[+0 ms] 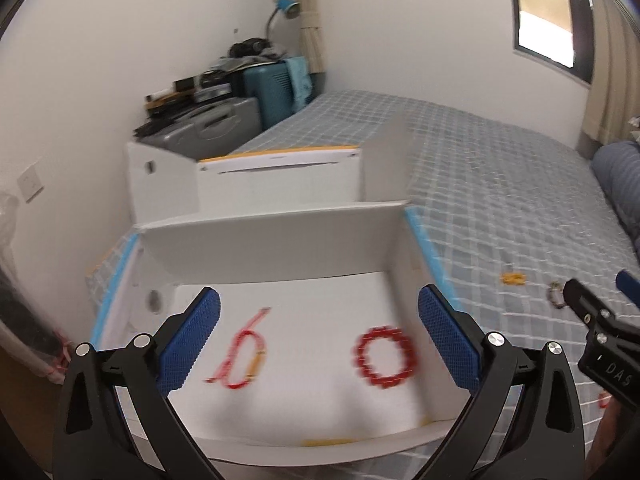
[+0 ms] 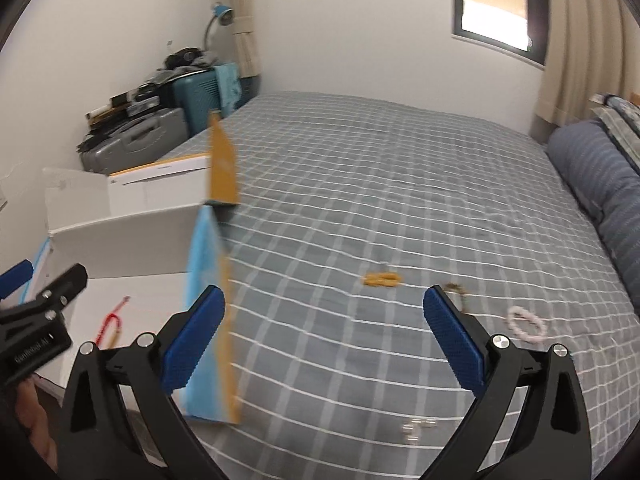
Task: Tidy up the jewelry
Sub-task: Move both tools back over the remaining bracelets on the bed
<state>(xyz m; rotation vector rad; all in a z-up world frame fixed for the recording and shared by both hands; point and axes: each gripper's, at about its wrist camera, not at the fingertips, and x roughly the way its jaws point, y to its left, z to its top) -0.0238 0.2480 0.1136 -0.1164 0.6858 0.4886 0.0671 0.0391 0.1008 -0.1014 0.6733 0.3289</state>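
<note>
A white open box (image 1: 276, 240) lies on the checked bed, and inside it rest a red bead bracelet (image 1: 385, 357) and a red-and-orange cord necklace (image 1: 244, 354). My left gripper (image 1: 318, 340) hovers above the box floor, open, nothing between its blue pads. My right gripper (image 2: 324, 344) is open over the bedspread, empty, just right of the box's blue-and-yellow side wall (image 2: 212, 320). On the bedspread lie a yellow piece (image 2: 382, 279), a small dark metallic piece (image 2: 456, 290), a pale pink bead bracelet (image 2: 526, 326) and clear small beads (image 2: 418, 428). The right gripper's tip (image 1: 580, 300) shows at the left wrist view's right edge.
A second white box with yellow trim (image 1: 280, 168) stands behind the first. Suitcases and clutter (image 1: 216, 116) are stacked in the corner under a blue lamp (image 1: 286, 6). A blue striped pillow (image 2: 600, 184) lies at the bed's right. The bedspread (image 2: 400, 180) stretches wide ahead.
</note>
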